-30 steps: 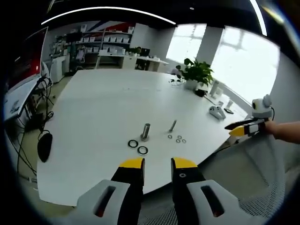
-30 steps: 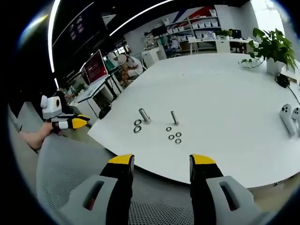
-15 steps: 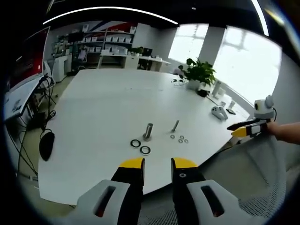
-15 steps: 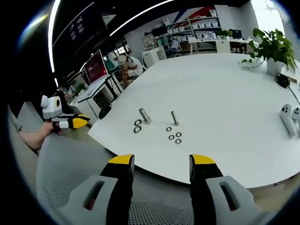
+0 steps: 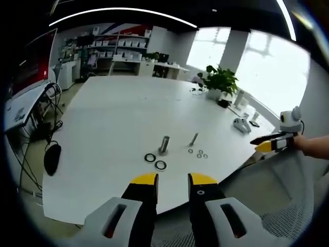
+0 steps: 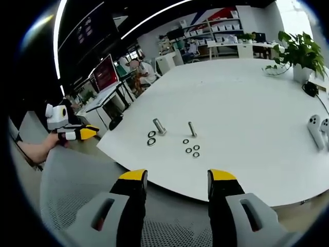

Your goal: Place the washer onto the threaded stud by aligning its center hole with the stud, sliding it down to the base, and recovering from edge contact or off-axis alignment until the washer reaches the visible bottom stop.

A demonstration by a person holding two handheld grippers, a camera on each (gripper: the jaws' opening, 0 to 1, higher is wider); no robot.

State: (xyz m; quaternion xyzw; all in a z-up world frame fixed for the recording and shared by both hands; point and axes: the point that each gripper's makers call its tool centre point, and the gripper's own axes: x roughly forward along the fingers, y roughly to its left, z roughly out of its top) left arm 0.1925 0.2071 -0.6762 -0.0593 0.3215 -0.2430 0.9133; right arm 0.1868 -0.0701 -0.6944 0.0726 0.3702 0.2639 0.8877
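On the white table a thick threaded stud stands upright, with two dark large washers lying just in front of it. A thinner stud stands to its right beside several small washers. My left gripper hovers off the table's near edge, its jaws slightly apart and holding nothing. The right gripper shows at the right, held in a hand. In the right gripper view the thick stud, large washers, thin stud and small washers lie ahead of my open right gripper. The left gripper appears at the left.
A grey mesh chair sits between the grippers and the table edge. White controllers and a potted plant stand along the far right side. A black object lies below the table's left edge. Shelves and desks line the back.
The left gripper view has drifted slightly, so the studs and washers sit a little further right and lower. The right gripper view is nearly unchanged. Nothing was picked up.
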